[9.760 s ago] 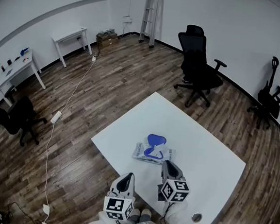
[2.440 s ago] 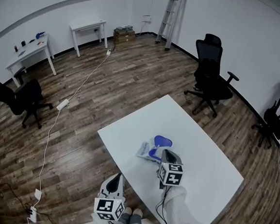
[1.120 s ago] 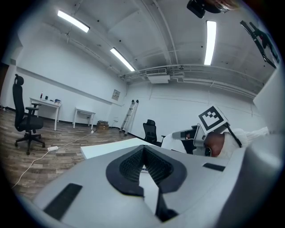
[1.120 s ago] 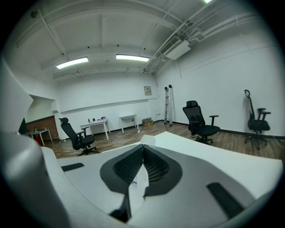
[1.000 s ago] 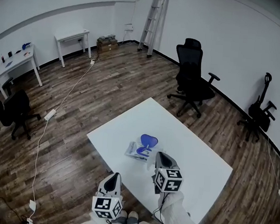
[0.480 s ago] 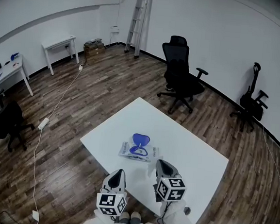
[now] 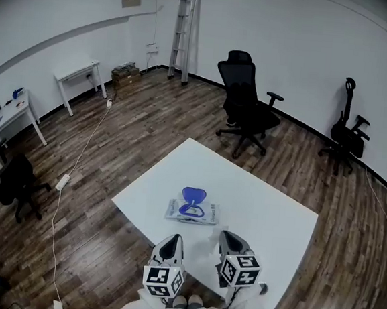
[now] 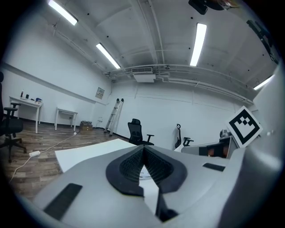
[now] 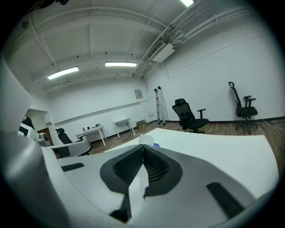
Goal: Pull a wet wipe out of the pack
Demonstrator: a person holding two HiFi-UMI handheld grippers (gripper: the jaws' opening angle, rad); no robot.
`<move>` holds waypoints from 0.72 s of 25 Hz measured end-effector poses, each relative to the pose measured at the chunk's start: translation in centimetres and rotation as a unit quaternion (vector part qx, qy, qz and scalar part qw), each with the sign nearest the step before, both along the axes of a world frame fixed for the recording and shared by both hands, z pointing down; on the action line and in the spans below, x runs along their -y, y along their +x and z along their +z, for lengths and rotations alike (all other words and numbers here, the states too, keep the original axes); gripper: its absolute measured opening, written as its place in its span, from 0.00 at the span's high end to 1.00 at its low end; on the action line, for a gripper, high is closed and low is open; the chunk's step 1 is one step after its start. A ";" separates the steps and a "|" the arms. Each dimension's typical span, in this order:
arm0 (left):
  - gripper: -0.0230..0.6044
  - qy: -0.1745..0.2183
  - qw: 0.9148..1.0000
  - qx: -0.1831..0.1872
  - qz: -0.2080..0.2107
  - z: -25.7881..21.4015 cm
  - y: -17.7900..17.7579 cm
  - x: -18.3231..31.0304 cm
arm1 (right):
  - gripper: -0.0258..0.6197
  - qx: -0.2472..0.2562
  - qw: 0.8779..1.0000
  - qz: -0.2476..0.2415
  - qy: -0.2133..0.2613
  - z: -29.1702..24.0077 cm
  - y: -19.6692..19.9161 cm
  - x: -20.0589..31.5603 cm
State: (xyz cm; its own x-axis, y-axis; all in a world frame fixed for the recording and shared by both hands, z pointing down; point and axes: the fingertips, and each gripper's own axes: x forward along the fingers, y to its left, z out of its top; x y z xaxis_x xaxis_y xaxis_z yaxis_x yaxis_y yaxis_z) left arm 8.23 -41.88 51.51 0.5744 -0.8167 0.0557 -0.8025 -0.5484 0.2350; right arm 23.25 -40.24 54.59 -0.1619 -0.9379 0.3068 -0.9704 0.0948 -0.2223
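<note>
My right tongs (image 9: 143, 147) swallow most of the wet wipe (image 9: 145, 139) and hide all but a blue sliver of the pack (image 9: 155, 144); its print is too small for me to read.

Head view high, steeply down on white table (image 7: 264, 197), both gripper views low, skimming the same table

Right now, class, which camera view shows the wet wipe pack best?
The head view: the whole pack lies on the table, blue flap open. The right gripper view shows only a blue sliver; the left, almost nothing.
</note>
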 end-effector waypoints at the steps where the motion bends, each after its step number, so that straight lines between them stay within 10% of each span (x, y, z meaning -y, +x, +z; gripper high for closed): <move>1: 0.97 0.000 1.000 0.001 0.001 0.0 0.1 -0.1 | 0.94 0.000 1.000 0.000 0.001 0.0 0.0 -0.1; 18: 0.97 -0.001 1.000 0.003 0.001 -0.2 0.0 0.3 | 0.94 -0.001 1.000 -0.007 0.005 -0.4 -0.5 0.2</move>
State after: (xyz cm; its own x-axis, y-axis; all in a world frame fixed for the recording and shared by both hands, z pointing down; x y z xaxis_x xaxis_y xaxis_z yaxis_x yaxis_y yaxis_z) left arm 8.25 -42.20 51.33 0.5750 -0.8159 0.0606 -0.8033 -0.5489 0.2312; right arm 22.74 -40.44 54.23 -0.1740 -0.9389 0.2969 -0.9694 0.1102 -0.2194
